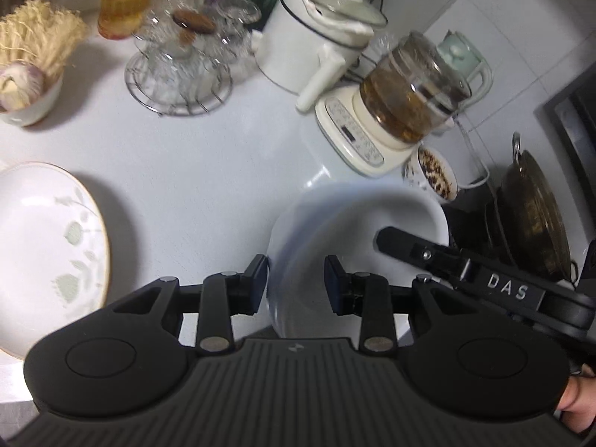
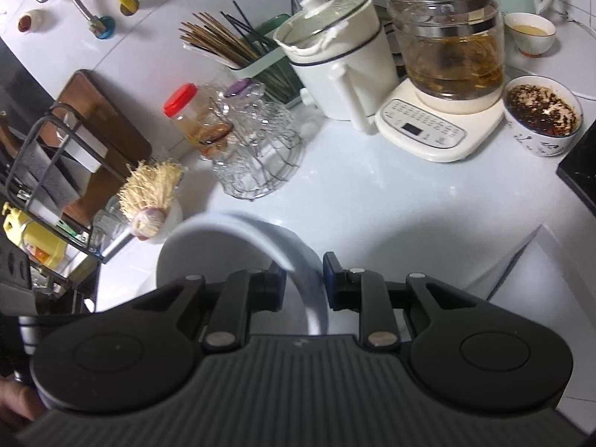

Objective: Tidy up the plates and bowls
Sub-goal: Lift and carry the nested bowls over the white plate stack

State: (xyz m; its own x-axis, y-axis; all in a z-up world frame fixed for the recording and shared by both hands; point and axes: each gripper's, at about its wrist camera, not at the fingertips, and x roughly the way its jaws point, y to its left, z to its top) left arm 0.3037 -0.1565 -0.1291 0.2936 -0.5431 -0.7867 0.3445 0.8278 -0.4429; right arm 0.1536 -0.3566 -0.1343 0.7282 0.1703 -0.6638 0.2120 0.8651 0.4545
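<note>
A plain white bowl [image 1: 357, 223] is held above the white counter [image 1: 208, 171], blurred by motion. My left gripper [image 1: 296, 283] straddles its near rim with the pads apart around it. My right gripper [image 2: 303, 279] is shut on the bowl's rim [image 2: 238, 231], and its finger also shows in the left wrist view [image 1: 409, 249] reaching over the bowl's far side. A white plate with a gold rim and pale green leaf print [image 1: 48, 253] lies on the counter at the left.
At the back stand a white pot with a lid [image 1: 320, 37], a glass kettle on a cream base [image 1: 402, 104], glass cups on a wire rack [image 1: 182, 70], a bowl of garlic [image 1: 26, 85], a bowl of chilli flakes [image 2: 540, 115] and dark pans [image 1: 532, 219].
</note>
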